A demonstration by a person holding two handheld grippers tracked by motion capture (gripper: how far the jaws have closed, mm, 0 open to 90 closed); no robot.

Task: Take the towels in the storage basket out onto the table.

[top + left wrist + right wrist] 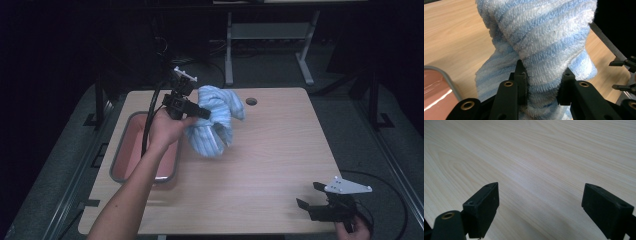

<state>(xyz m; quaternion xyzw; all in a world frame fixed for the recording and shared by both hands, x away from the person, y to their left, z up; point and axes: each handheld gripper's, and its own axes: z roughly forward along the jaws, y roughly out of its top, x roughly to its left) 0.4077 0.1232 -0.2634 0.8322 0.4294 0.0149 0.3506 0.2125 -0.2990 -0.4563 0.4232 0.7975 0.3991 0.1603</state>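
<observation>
A blue-and-white striped towel (pixel 216 120) hangs bunched in the air above the table's middle left. My left gripper (pixel 204 114) is shut on it; up close in the left gripper view the terry cloth (pixel 544 45) is pinched between both black jaws, left gripper (pixel 543 82), and drapes forward over them. Near the front right corner of the table, my right gripper (pixel 309 196) rests low with its jaws wide apart. Between those jaws in the right gripper view lies only bare wood, right gripper (pixel 541 202).
A grey-rimmed pink tub (pixel 131 120) sits at the table's left side, just behind my left forearm; its corner (pixel 439 72) shows in the left gripper view. The light wooden table (pixel 280 150) has a round hole (pixel 251 101) near its far edge. Dark floor and desk legs lie beyond.
</observation>
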